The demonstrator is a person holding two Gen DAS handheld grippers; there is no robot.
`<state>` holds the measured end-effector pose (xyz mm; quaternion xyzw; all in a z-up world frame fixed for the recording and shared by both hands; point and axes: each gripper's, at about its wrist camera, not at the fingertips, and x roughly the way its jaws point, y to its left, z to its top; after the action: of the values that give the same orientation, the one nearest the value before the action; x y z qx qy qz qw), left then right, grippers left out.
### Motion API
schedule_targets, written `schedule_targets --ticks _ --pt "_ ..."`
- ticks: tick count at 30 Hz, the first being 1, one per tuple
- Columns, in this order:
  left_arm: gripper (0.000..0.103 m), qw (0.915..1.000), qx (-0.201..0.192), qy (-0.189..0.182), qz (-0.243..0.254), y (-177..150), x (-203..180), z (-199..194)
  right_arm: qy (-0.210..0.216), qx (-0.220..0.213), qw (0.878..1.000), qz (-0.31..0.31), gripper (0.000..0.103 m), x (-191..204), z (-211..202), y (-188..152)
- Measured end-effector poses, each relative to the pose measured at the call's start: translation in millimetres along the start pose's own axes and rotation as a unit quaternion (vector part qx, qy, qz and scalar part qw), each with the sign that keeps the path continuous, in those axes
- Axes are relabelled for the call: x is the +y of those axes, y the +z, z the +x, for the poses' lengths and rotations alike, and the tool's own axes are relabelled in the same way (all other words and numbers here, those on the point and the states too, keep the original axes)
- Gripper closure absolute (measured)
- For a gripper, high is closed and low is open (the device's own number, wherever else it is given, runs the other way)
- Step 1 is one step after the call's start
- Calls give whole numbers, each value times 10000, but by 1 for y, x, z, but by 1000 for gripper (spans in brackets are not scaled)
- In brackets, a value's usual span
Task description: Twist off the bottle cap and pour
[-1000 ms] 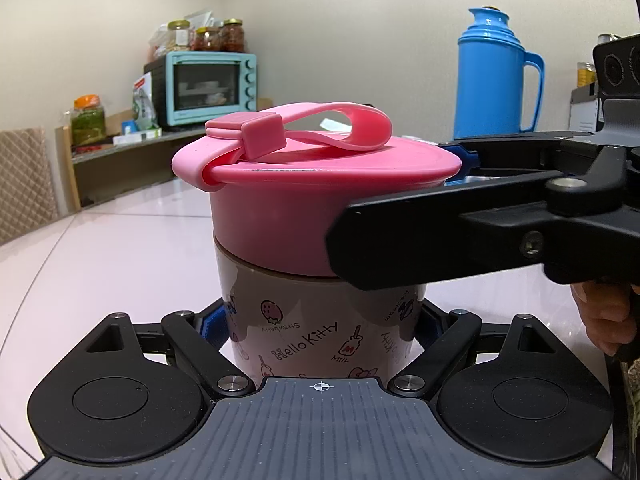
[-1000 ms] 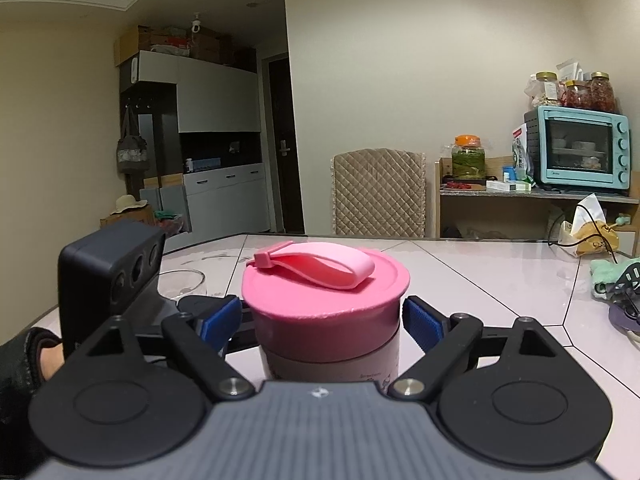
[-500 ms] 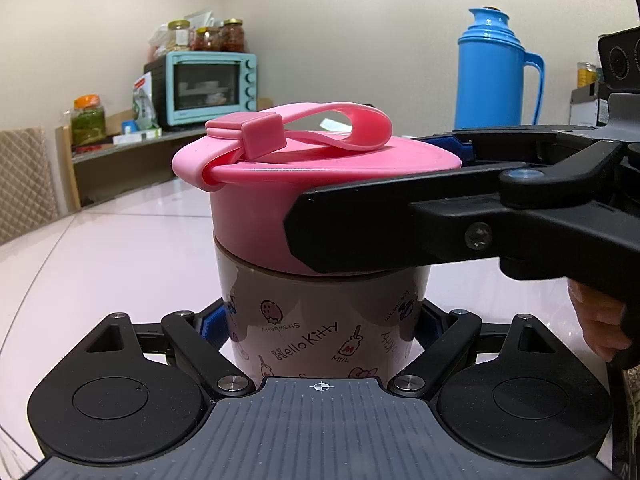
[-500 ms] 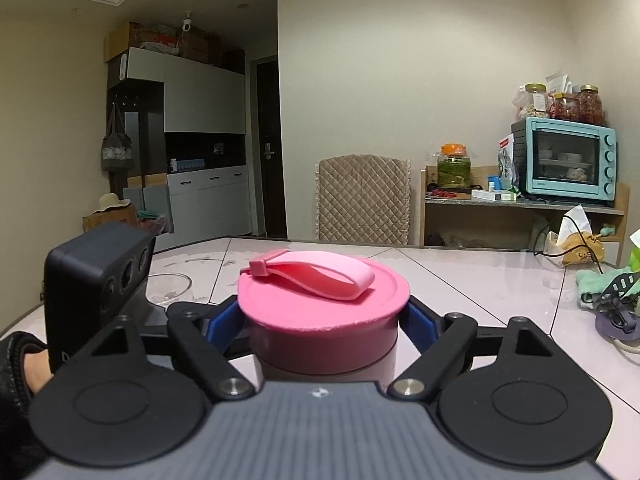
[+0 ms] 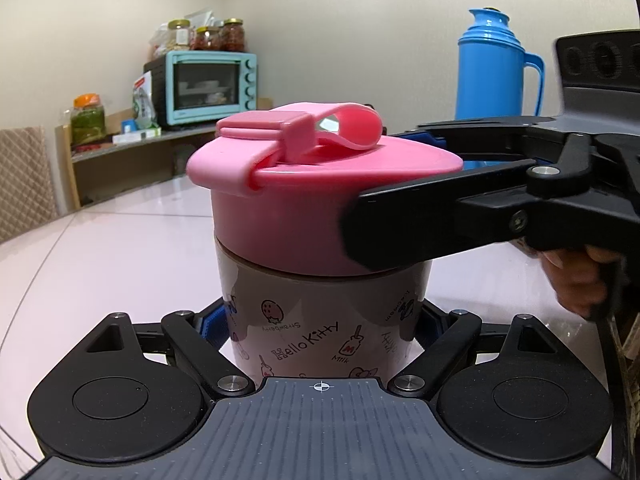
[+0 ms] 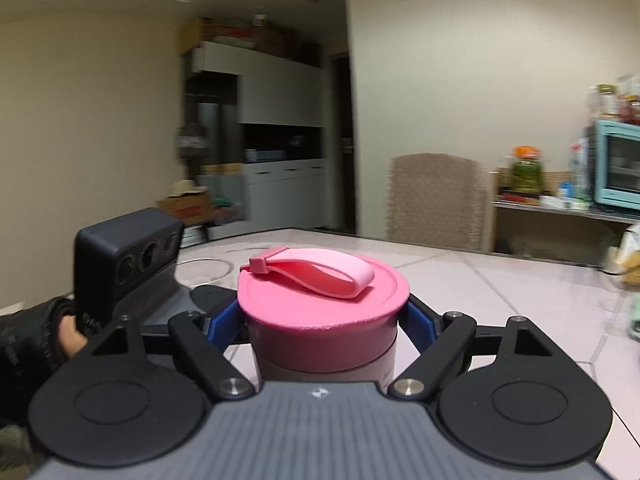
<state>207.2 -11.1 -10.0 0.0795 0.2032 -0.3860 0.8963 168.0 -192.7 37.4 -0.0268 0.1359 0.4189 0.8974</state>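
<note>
Bottle (image 5: 320, 320) upright on pale table (image 5: 100, 260), Hello Kitty print on body. Left gripper (image 5: 320, 324) clamped on bottle body, blue pads (image 5: 212, 326) pressed to both sides. Right gripper (image 6: 324, 320) clamped on pink cap (image 6: 320, 312), fingers tight against cap wall from either side. Cap seated on bottle, strap loop (image 5: 320, 132) lying across top. Blue thermos (image 5: 496, 68) behind, well apart.

Black linkage arms, blue-padded jaws
</note>
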Motion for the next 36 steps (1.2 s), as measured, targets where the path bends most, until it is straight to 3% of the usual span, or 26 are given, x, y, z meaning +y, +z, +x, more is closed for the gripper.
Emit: schedule_targets --ticks 4,8,12,18,26,36 --pt "12 10000 4 11 20 0 -3 0 545 43 9984 -151 19 -16 1 3" --pt "12 10000 -2 7 18 -1 -6 -3 669 1 9976 -183 18 -17 0 3" --pt "12 10000 -4 -2 3 -2 -5 -5 378 -10 9992 -109 11 -4 -5 6" --pt "12 10000 -6 -5 0 -3 -5 -6 -497 -60 9986 -155 11 30 -15 9" --pt "12 10000 -5 -6 -3 -3 -4 -7 -1351 -101 9907 82 11 58 -11 4" --pt "12 10000 -6 -7 -3 -3 -4 -7 -1646 -85 9858 311 11 60 8 -1"
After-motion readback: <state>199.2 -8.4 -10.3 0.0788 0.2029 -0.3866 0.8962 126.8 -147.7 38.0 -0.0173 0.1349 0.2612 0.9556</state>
